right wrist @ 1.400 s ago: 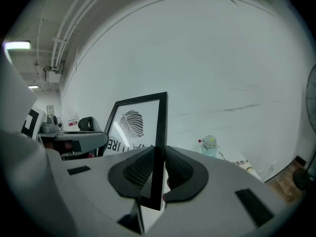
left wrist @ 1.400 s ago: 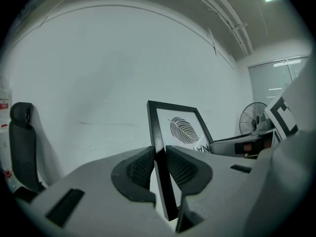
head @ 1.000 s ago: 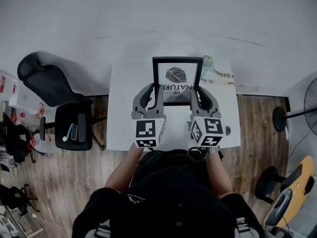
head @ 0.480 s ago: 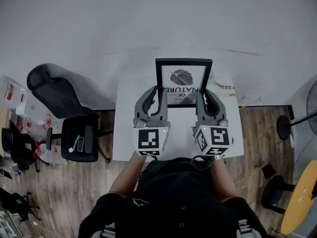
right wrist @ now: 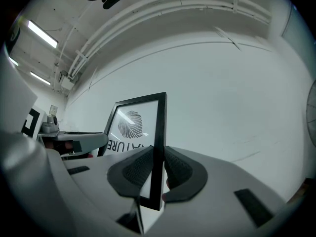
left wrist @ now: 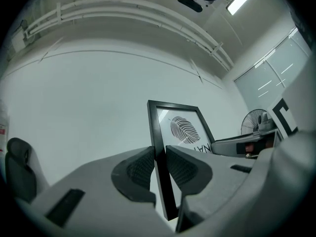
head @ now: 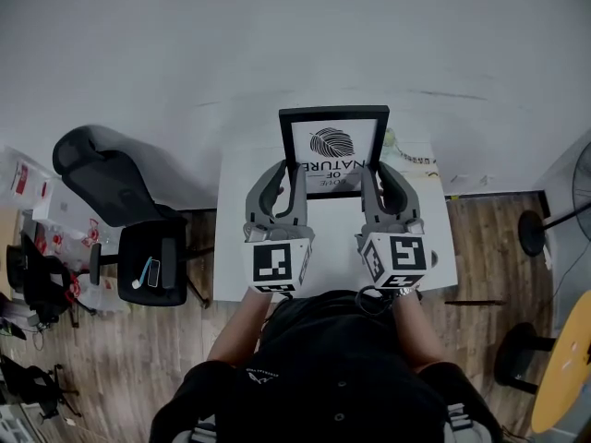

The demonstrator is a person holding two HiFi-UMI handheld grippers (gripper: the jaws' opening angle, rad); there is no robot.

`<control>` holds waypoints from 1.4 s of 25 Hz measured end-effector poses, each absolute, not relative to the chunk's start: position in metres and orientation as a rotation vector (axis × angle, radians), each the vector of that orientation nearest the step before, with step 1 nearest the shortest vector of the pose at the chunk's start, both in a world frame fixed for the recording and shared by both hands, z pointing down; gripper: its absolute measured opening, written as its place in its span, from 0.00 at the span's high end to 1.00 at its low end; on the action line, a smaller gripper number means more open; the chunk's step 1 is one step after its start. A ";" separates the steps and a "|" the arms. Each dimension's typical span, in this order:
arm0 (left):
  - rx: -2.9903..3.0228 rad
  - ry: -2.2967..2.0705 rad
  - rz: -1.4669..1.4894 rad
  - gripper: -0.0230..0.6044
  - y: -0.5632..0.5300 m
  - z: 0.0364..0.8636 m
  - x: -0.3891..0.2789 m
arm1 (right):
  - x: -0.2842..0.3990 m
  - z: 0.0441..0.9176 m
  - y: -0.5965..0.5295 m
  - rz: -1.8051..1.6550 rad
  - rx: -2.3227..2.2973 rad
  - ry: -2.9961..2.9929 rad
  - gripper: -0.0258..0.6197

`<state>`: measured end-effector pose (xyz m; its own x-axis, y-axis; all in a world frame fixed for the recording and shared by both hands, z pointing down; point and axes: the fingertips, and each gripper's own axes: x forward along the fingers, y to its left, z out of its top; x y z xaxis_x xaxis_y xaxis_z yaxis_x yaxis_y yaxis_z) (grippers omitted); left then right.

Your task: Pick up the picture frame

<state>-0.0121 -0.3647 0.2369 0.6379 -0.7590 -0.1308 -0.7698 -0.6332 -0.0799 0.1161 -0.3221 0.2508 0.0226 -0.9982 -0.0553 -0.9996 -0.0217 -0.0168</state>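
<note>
Picture frame, black w/ a leaf print & the word NATURE, stands upright over the tabletop's far half. It's held by both side rails, print side toward the person.

Left gripper is over the tabletop's left-centre, jaws clenched on the frame's left rail. In left gripper view both ribbed pads press the rail near its bottom corner.

Right gripper is over the tabletop's right-centre. Its jaws have just been opening a touch, yet right gripper view shows the right rail btwn them w/ both pads on it, so it grasps the frame.

Can't tell if the frame's bottom edge clears the tabletop; the grippers hide it in head view.

Printed sheet lies at the tabletop's far right corner. Black office chair stands just left of the tabletop, on wood floor. Fan is well right of the tabletop. Plain wall rises beyond the tabletop's far edge.
</note>
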 end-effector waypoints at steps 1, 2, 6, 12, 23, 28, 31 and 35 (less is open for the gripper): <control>-2.722 1.280 0.134 0.84 -0.364 0.237 -0.013 | 0.115 0.251 -0.321 0.048 -2.205 2.162 0.86; -2.721 1.283 0.139 0.84 -0.364 0.238 -0.015 | 0.114 0.251 -0.322 0.052 -2.202 2.164 0.86; -2.729 1.300 0.138 0.84 -0.370 0.245 -0.025 | 0.104 0.256 -0.328 0.051 -2.206 2.176 0.86; -2.733 1.305 0.130 0.84 -0.371 0.249 -0.022 | 0.107 0.261 -0.329 0.039 -2.214 2.183 0.86; -2.738 1.298 0.137 0.84 -0.368 0.250 -0.015 | 0.113 0.261 -0.325 0.044 -2.222 2.174 0.86; -2.750 1.279 0.121 0.84 -0.372 0.254 -0.010 | 0.119 0.264 -0.329 0.022 -2.237 2.173 0.86; -2.757 1.280 0.116 0.84 -0.373 0.257 -0.008 | 0.120 0.267 -0.329 0.014 -2.242 2.170 0.86; -2.768 1.270 0.099 0.84 -0.373 0.259 -0.006 | 0.121 0.271 -0.330 -0.003 -2.253 2.165 0.86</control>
